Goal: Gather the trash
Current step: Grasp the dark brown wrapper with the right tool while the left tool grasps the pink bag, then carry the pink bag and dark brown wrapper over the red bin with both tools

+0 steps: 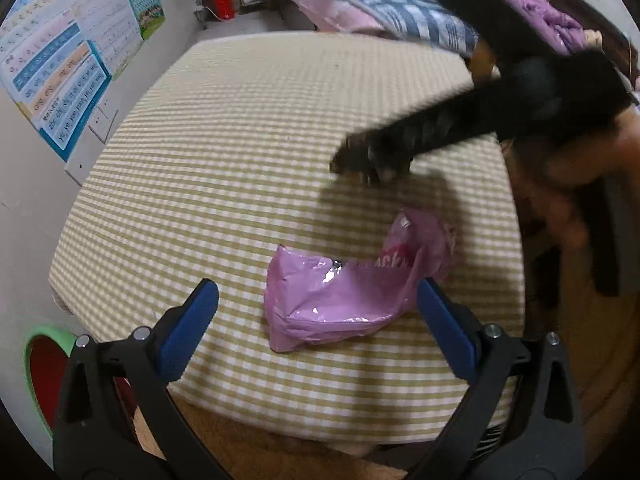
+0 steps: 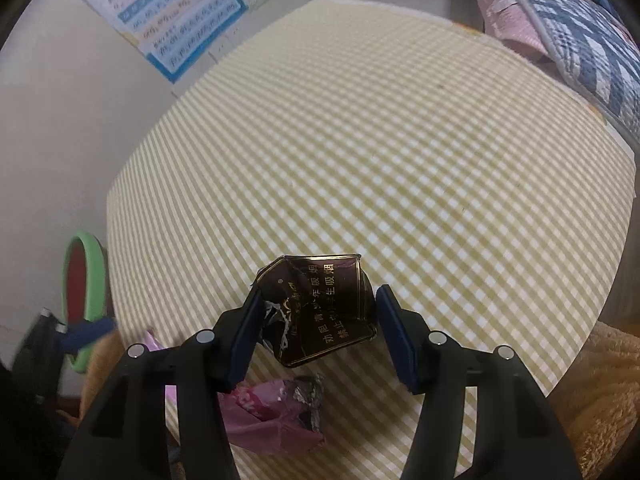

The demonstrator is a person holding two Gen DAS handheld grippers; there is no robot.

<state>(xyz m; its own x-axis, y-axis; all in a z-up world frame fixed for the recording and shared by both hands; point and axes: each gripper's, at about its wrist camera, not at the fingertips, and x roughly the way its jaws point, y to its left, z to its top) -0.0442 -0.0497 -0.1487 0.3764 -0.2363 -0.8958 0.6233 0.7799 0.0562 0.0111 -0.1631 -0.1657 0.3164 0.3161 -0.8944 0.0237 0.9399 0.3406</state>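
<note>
A crumpled pink plastic wrapper [image 1: 340, 292] lies on the yellow checked tablecloth [image 1: 240, 152] near its front edge. My left gripper [image 1: 322, 320] hangs over it, wide open, its blue pads on either side and off the plastic. In the right wrist view my right gripper [image 2: 318, 320] is shut on a crushed dark cigarette pack [image 2: 320, 312] with gold lettering, a pad at each side. The pink wrapper [image 2: 272, 412] shows below it. The right gripper [image 1: 372, 164] is a black blur just over the cloth in the left wrist view. A blue finger [image 2: 86, 334] of the left gripper shows blurred.
A bin with a green rim [image 1: 30, 344] and red inside stands on the floor left of the table, also in the right wrist view [image 2: 94, 264]. Posters [image 1: 60, 60] cover the left wall. A bed with quilts [image 1: 380, 0] lies behind. A hand [image 1: 560, 208] holds the right gripper.
</note>
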